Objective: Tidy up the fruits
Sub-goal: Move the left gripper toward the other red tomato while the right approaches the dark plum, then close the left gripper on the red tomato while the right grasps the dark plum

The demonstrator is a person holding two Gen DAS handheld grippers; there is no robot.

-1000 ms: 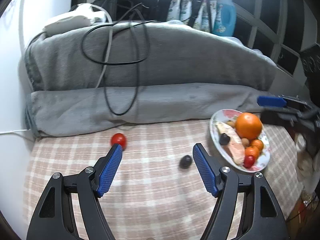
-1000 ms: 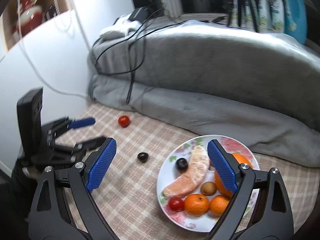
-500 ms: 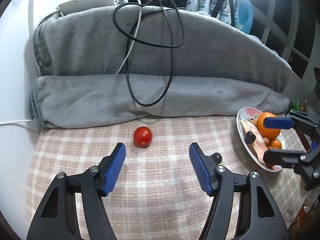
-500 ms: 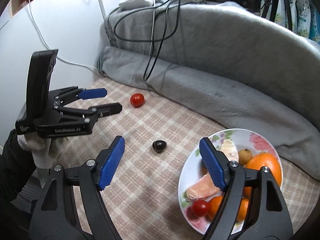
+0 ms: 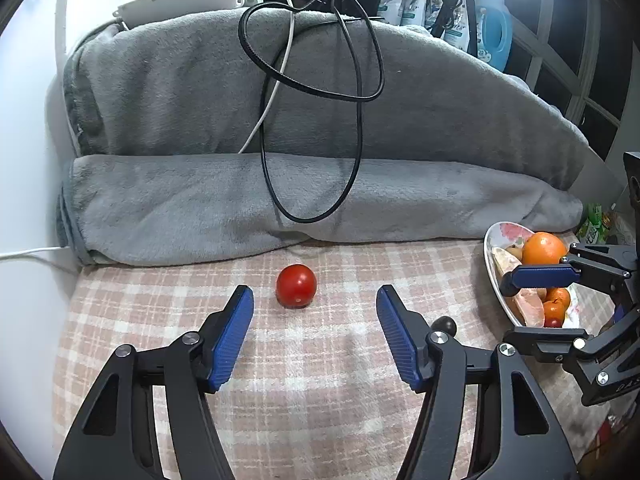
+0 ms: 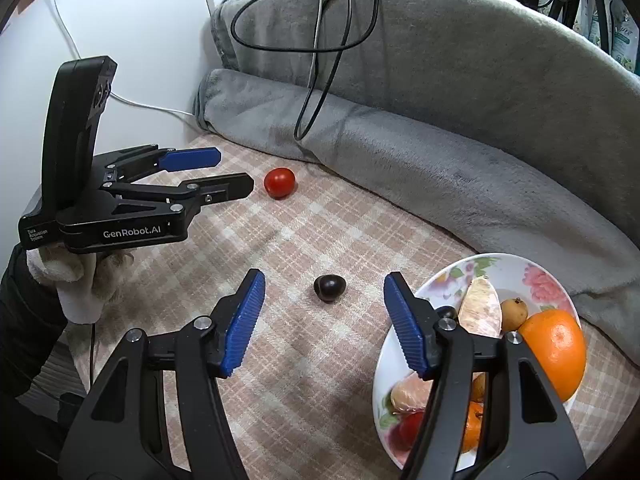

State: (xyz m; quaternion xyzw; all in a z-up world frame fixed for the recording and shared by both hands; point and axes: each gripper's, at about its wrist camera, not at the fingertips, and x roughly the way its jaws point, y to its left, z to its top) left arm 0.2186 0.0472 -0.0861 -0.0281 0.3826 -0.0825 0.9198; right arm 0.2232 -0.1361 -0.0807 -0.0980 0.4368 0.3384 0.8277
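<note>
A red tomato (image 5: 296,286) lies on the checked cloth just beyond the fingertips of my left gripper (image 5: 313,291), which is open and touches nothing. A small dark fruit (image 6: 330,288) lies between the fingertips of my right gripper (image 6: 324,277). Its jaws are closing, and the pads are still clear of the fruit. The flowered plate (image 6: 500,258) at the right holds an orange (image 6: 554,350), small oranges, a peeled segment and other small fruit. In the left wrist view the dark fruit (image 5: 446,325) peeks out behind my right finger, with the right gripper (image 5: 506,308) in front of the plate (image 5: 490,248).
A rolled grey blanket (image 5: 320,200) bounds the far side of the cloth, with black and white cables (image 5: 352,120) draped over it. A white wall (image 6: 140,40) stands at the left. A gloved hand (image 6: 76,280) holds the left gripper (image 6: 236,168). Bottles (image 5: 494,40) stand at the back.
Both grippers have narrowed. The left one swung to line up with the tomato. The right one moved left and down from over the plate to the dark fruit.
</note>
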